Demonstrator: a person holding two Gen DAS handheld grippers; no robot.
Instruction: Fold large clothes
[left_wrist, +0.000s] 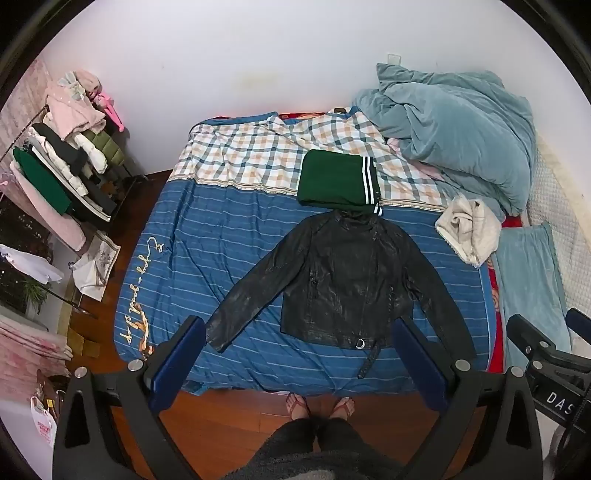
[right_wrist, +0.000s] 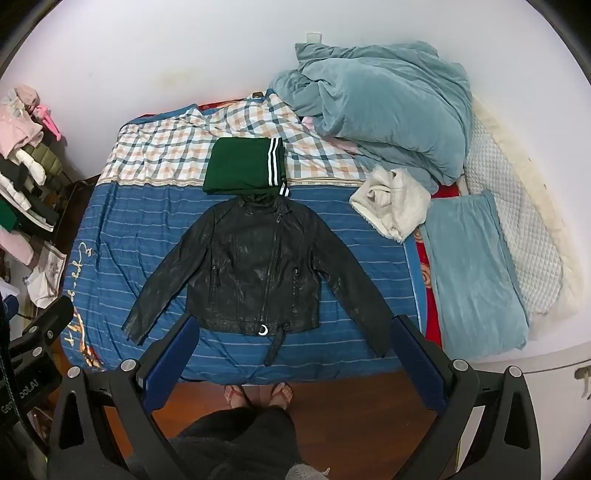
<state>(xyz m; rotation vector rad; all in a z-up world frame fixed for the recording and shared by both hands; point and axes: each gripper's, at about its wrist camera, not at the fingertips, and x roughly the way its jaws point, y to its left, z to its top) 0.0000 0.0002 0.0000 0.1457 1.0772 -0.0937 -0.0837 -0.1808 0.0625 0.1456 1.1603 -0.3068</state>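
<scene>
While both tools hang above the foot of the bed, the left hand-held gripper (left_wrist: 295, 365) has its two blue-padded fingers spread wide apart, gripping nothing, and the right hand-held gripper (right_wrist: 295, 363) is spread the same way, also bare. Below them two sandalled feet (left_wrist: 319, 404) stand on the wooden floor (left_wrist: 229, 417), just beside the bed's near edge.

One black leather jacket (left_wrist: 343, 280) lies flat and face up on the blue striped bedsheet (left_wrist: 229, 243), its two sleeves angled outward and down, its hem near the foot edge and its one belt strap (left_wrist: 369, 360) trailing toward that edge. Bare sheet shows to the left of the left sleeve; the right sleeve cuff reaches close to the bed's right edge.

Touching the jacket's collar, one folded green garment (left_wrist: 336, 179) with white stripes sits where the blue sheet meets the checked sheet (left_wrist: 243, 155). To the right, one crumpled cream fleece (right_wrist: 391, 201) lies near the right edge, with one flat blue-grey blanket (right_wrist: 476, 269) beyond that edge. Farthest back, one heaped blue-grey duvet (right_wrist: 384, 107) fills the right corner against the white wall (left_wrist: 258, 55). One clothes rack (left_wrist: 62, 155) stands well apart on the left.
</scene>
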